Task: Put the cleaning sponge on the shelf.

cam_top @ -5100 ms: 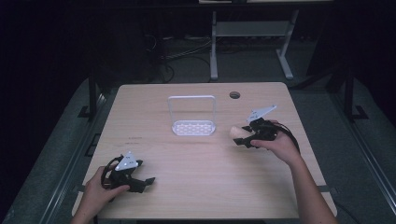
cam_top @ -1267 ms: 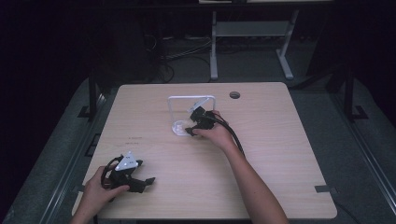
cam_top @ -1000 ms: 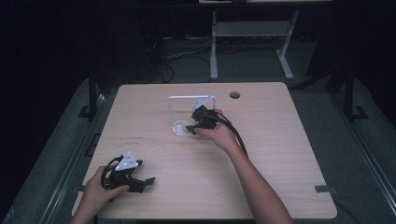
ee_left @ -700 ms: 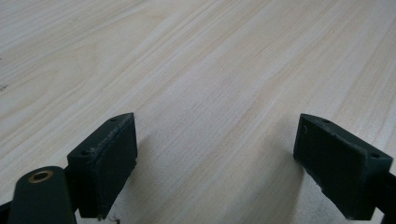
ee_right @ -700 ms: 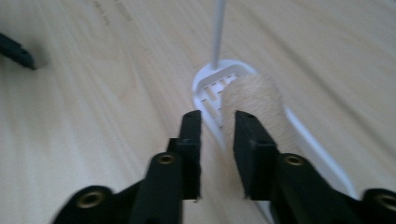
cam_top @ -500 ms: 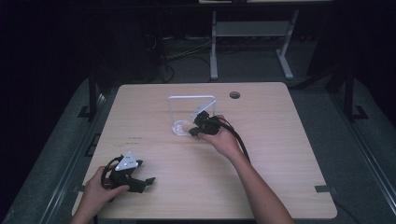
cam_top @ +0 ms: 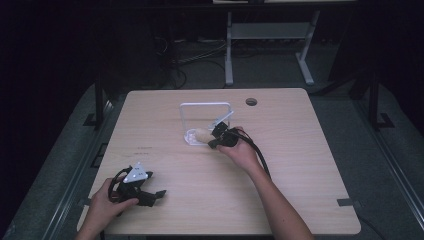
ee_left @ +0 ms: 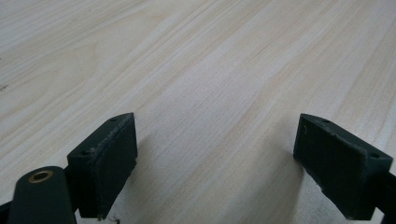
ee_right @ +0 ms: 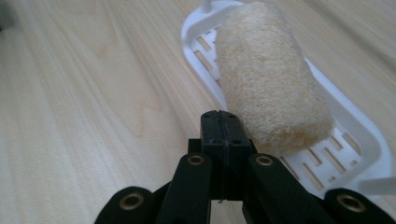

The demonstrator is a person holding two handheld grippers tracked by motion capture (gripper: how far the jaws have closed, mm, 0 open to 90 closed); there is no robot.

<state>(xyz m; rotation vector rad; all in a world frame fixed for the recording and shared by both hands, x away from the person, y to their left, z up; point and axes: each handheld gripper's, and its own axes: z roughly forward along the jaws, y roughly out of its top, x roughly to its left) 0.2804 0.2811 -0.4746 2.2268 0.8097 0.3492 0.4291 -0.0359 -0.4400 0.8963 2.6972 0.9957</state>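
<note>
A tan loofah roll point(cam_top: 201, 134) point(ee_right: 271, 79) lies in a white slotted tray point(cam_top: 189, 140) point(ee_right: 373, 140) near the table's middle. My right gripper point(cam_top: 210, 144) point(ee_right: 220, 123) sits just right of the tray, its tip beside the loofah's near end. Its jaws are shut flat against each other with nothing between them. My left gripper point(cam_top: 159, 195) point(ee_left: 215, 158) rests at the table's front left, open, with bare wood between its pads.
A white wire frame point(cam_top: 205, 104) stands upright over the tray's far side. A round cable hole point(cam_top: 251, 102) is at the back of the wooden table point(cam_top: 300, 165). The right gripper's cable point(cam_top: 260, 157) trails along the forearm.
Five seconds ago the right gripper held the loofah at the table's right. In the last second it has drawn back slightly from the tray, where the loofah now lies. The left hand stayed still.
</note>
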